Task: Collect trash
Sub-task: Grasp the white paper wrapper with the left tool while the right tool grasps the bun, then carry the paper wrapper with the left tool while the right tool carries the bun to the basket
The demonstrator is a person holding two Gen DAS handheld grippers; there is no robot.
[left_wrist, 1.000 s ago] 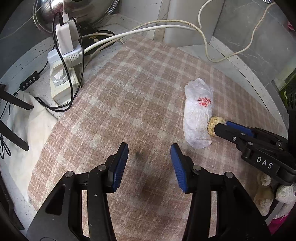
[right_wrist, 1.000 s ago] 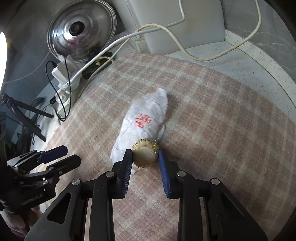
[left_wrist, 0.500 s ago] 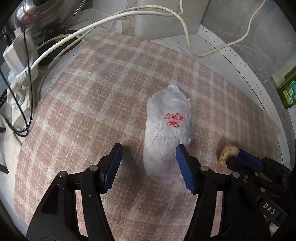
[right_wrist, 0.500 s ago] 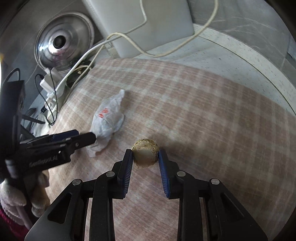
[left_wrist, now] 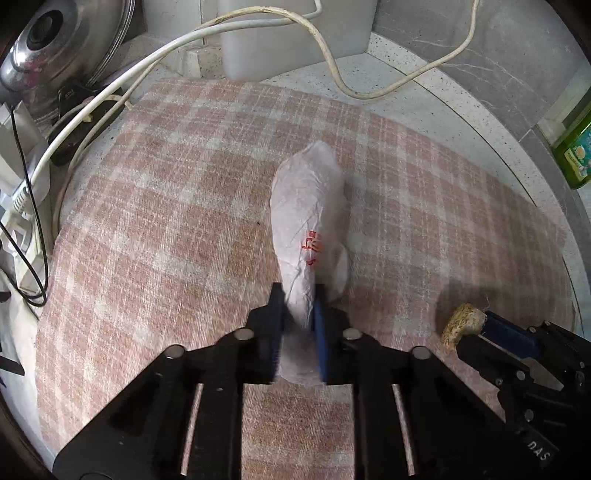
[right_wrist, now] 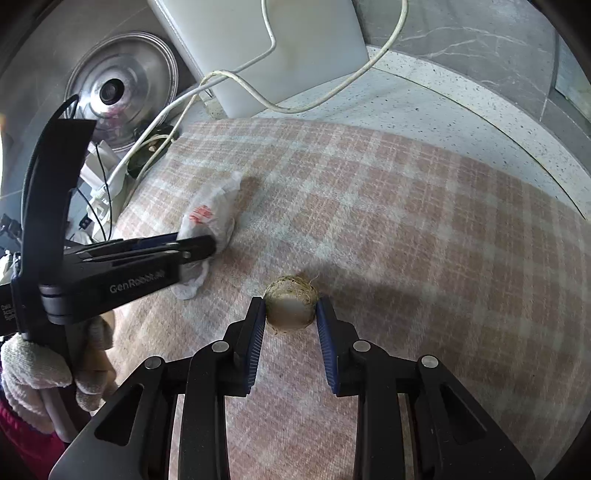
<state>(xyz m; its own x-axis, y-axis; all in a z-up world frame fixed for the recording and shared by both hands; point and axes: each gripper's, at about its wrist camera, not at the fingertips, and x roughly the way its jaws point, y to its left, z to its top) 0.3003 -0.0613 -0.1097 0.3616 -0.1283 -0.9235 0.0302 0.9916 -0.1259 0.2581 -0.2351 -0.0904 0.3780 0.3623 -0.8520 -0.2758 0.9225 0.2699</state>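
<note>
Both grippers clamped on trash over the plaid cloth.

We see the left gripper (left_wrist: 298, 317), jaws just closed, blue pads pinching the near end of a crumpled white wrapper (left_wrist: 308, 218) with red print; the rest of the wrapper stretches away from the pads over the pink plaid cloth (left_wrist: 166, 221). In the right wrist view that wrapper (right_wrist: 208, 218) sits left of centre, with the left gripper coming in from the left, held by a gloved hand (right_wrist: 40, 373). The right gripper (right_wrist: 291, 312) is squeezed on a small tan fibrous stub (right_wrist: 291, 304), just above the cloth near the middle. In the left view we find the stub (left_wrist: 463, 323) at near right, well apart from the wrapper. Far left: metal lid (left_wrist: 48, 51), power strip (left_wrist: 18, 206), white cables (left_wrist: 258, 27). Far right edge: green bottle (left_wrist: 576, 151) on the speckled counter (left_wrist: 424, 92).
</note>
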